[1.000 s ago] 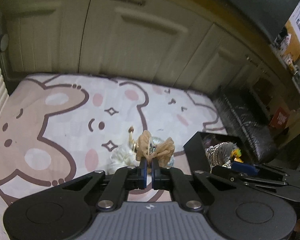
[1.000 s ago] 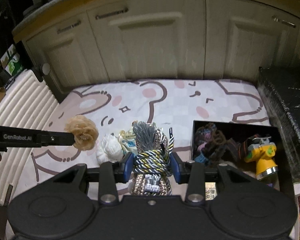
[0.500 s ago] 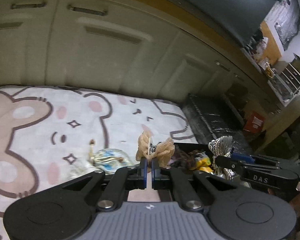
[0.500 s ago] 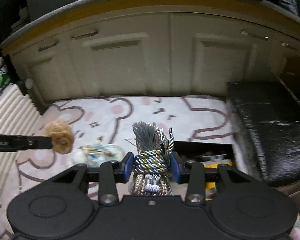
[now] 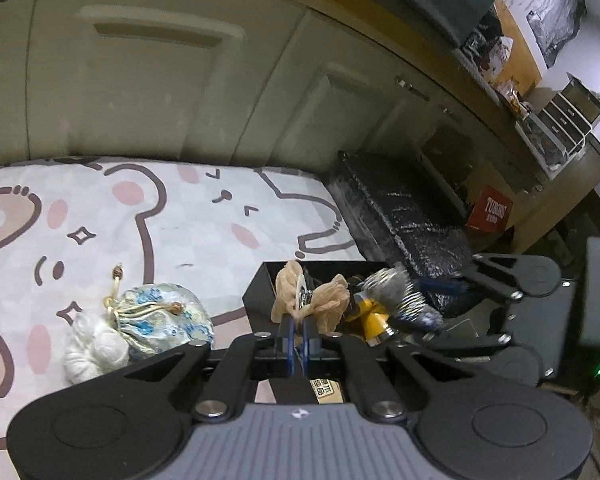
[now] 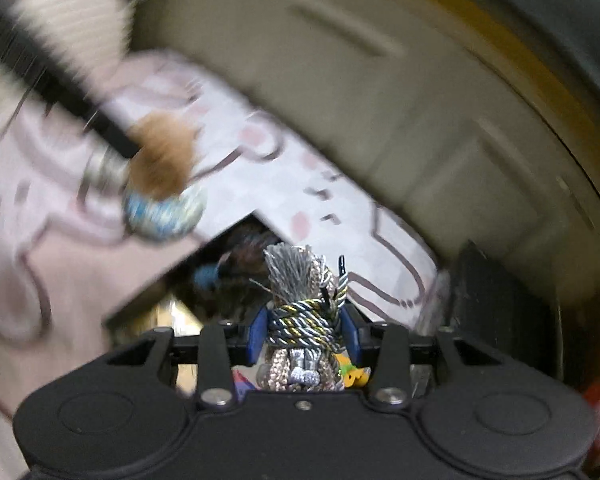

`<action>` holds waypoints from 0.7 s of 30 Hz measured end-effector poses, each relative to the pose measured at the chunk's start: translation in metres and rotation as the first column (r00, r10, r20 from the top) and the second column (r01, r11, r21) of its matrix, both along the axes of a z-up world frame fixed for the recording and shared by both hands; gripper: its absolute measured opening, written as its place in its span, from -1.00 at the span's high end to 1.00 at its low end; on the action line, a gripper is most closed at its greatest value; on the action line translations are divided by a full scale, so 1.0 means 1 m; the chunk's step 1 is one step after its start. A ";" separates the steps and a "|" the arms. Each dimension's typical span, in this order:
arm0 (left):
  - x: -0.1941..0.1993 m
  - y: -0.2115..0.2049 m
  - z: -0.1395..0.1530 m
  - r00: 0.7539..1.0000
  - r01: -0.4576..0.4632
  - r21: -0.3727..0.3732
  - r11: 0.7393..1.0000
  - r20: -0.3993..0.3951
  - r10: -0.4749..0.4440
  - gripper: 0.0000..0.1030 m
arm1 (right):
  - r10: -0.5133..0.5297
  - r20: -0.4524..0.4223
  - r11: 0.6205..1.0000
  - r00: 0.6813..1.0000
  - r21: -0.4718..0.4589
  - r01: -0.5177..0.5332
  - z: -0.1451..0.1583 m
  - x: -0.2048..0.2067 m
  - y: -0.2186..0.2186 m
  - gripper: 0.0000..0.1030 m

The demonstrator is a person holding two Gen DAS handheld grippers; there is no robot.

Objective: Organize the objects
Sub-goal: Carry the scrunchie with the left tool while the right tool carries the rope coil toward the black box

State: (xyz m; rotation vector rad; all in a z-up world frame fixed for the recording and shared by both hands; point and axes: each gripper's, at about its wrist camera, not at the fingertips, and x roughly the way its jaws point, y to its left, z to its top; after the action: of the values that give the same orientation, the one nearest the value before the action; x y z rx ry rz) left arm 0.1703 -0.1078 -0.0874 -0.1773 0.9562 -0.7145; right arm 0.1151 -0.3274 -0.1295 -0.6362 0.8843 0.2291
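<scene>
Left wrist view: the left gripper [image 5: 299, 322] has its jaws clamped tight on a tan bow [image 5: 312, 300] above the black box [image 5: 260, 292]. Right gripper [image 6: 304, 330] jaws, partly apart, grip a cord bundle [image 6: 302, 320] over that box.

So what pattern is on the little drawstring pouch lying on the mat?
The drawstring pouch is pale cream with blue floral print, clearest in the left wrist view.
</scene>
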 end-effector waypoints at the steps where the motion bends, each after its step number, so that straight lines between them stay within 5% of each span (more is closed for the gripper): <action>1: 0.001 -0.002 -0.002 1.000 0.003 0.002 1.000 -0.006 -0.003 0.93 | 0.033 -0.017 0.999 0.999 -0.021 -0.034 -0.006 0.001 0.003 0.21; 11: 0.006 -0.029 -0.021 0.994 0.080 0.007 0.997 -0.074 -0.079 0.93 | 0.223 -0.228 0.972 0.948 -0.025 -0.234 -0.056 0.023 0.006 0.21; 16: 0.007 -0.048 -0.034 0.987 0.130 0.023 0.991 -0.103 -0.127 0.93 | 0.236 -0.265 0.969 0.935 -0.009 -0.247 -0.068 0.036 -0.001 0.19; 18: 0.009 -0.055 -0.040 0.983 0.145 0.035 0.989 -0.116 -0.140 0.93 | 0.206 -0.271 0.978 0.940 0.023 -0.207 -0.064 0.042 -0.008 0.02; 20: 0.010 -0.060 -0.047 0.980 0.157 0.046 0.986 -0.131 -0.150 0.93 | 0.173 -0.269 0.985 0.948 0.036 -0.169 -0.058 0.042 -0.014 -0.52; 21: 0.010 -0.063 -0.049 0.979 0.162 0.054 0.985 -0.137 -0.154 0.93 | 0.175 -0.250 0.985 0.952 0.046 -0.168 -0.053 0.040 -0.019 -0.52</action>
State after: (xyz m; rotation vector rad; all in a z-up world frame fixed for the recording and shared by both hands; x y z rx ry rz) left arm 0.1805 -0.1704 -0.1369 -0.0929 1.1279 -0.8245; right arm 0.1548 -0.3462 -0.1828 -0.6710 1.0707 0.4856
